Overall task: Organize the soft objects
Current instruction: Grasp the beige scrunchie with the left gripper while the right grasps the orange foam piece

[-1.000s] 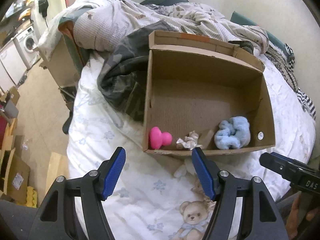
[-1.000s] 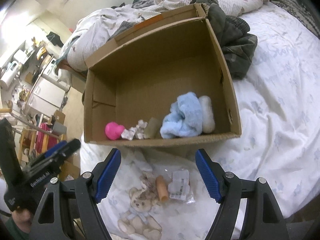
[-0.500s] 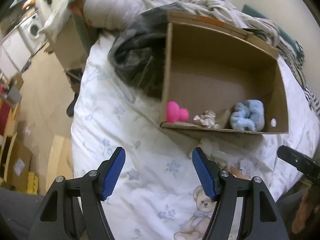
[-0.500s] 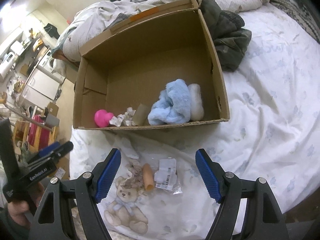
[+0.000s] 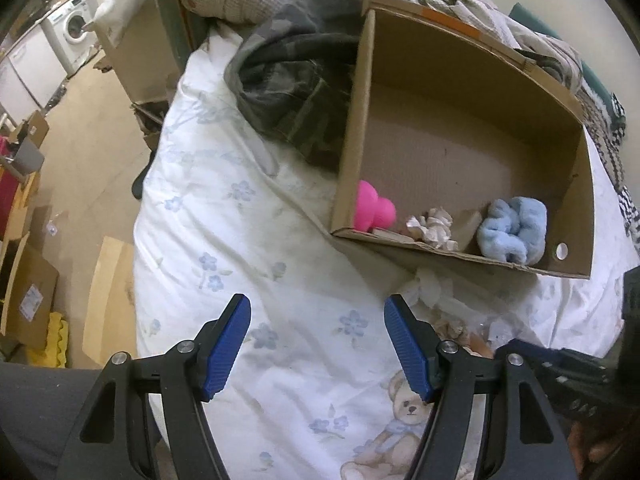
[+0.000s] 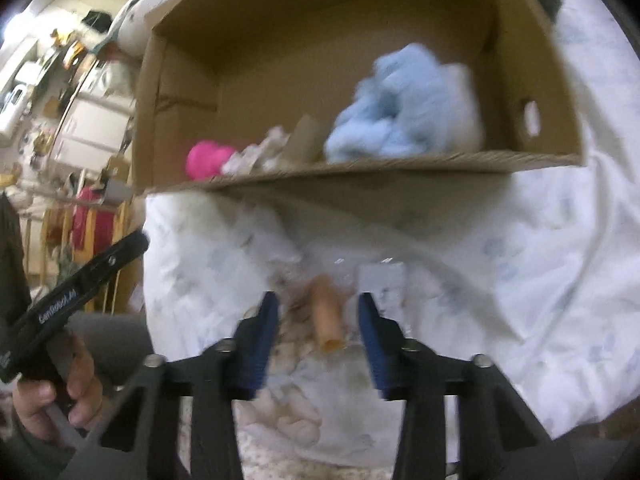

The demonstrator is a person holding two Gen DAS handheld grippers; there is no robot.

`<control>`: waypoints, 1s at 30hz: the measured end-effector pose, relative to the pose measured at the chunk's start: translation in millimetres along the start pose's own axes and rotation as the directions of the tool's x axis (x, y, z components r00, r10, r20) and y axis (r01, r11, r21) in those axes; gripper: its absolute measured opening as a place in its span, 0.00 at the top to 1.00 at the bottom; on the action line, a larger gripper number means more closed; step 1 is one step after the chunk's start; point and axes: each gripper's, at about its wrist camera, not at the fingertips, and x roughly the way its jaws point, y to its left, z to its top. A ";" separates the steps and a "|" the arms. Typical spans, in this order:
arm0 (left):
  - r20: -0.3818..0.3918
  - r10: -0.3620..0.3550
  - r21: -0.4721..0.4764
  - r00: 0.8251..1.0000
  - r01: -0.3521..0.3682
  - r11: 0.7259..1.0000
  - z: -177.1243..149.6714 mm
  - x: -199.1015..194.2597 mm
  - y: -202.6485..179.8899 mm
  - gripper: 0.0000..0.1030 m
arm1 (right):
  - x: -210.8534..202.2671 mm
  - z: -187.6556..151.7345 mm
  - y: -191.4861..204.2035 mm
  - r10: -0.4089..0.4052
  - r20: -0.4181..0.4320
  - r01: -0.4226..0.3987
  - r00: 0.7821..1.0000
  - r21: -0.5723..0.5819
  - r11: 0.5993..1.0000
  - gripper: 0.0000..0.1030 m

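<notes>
The right gripper (image 6: 318,320), jaws partly open and empty, straddles a small tan tube (image 6: 328,318) lying on the bedsheet (image 6: 520,280) at lower centre, below the cardboard box (image 6: 360,174). To grip well, it should probably settle lower and close squarely across the tube, clear of the plastic wrapper (image 6: 382,284) beside it. The left gripper (image 5: 318,346) hangs wide and empty. Only the left view shows the dark blanket (image 5: 296,80) at upper centre; the right view is blurred.

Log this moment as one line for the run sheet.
left tool: open, idle over bedsheet | right tool: open, straddling tan tube | cardboard box: holds blue plush, pink toy
</notes>
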 end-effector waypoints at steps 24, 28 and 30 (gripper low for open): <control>-0.165 -0.196 0.185 0.967 0.226 0.956 -38.3 29.6 -98.9 0.35 | -39.4 -0.6 -17.4 -0.025 0.108 0.020 0.994 0.049 0.999 0.93; -0.197 -0.169 0.230 0.966 0.213 0.950 -46.3 46.2 -116.0 0.37 | -40.5 1.2 -20.9 -0.035 0.119 0.027 0.992 0.067 0.997 0.93; -0.205 -0.160 0.232 0.966 0.207 0.951 -47.1 52.0 -113.6 0.65 | -41.4 1.4 -20.2 -0.038 0.123 0.030 0.992 0.066 0.997 0.93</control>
